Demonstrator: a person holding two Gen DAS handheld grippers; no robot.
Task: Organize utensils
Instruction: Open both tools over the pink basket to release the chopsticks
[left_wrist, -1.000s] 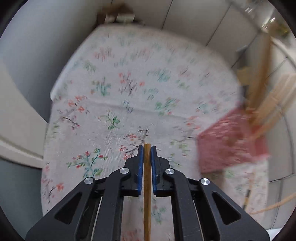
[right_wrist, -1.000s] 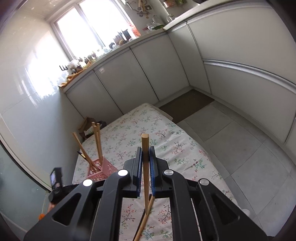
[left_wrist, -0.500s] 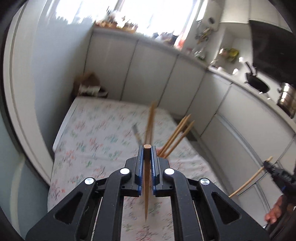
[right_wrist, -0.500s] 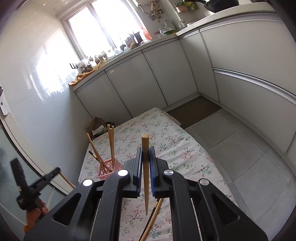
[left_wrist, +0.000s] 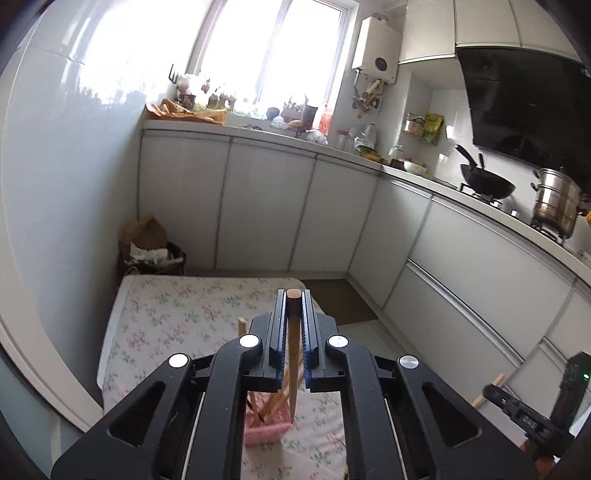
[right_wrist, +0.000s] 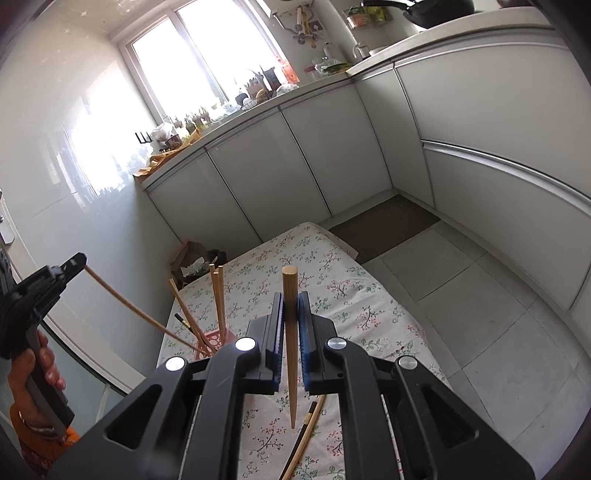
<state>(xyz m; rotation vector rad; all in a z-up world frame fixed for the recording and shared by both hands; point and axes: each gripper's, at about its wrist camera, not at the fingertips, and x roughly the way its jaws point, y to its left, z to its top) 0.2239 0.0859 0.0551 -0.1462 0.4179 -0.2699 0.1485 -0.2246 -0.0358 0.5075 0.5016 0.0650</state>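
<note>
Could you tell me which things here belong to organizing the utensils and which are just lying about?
Part of the job:
- chopstick in the left gripper
- chopstick in the right gripper
- pink holder with chopsticks
- loose chopsticks on the cloth

Lying about:
- wok
- steel pot
- trash bin

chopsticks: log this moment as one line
left gripper: shut on chopstick, above pink holder | right gripper: shut on chopstick | floral cloth: more chopsticks loose

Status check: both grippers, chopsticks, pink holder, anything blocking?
Left gripper shut on a chopstick, tip over pink holder. Right gripper shut on another chopstick, two loose ones on cloth below. Nothing blocking.
</note>
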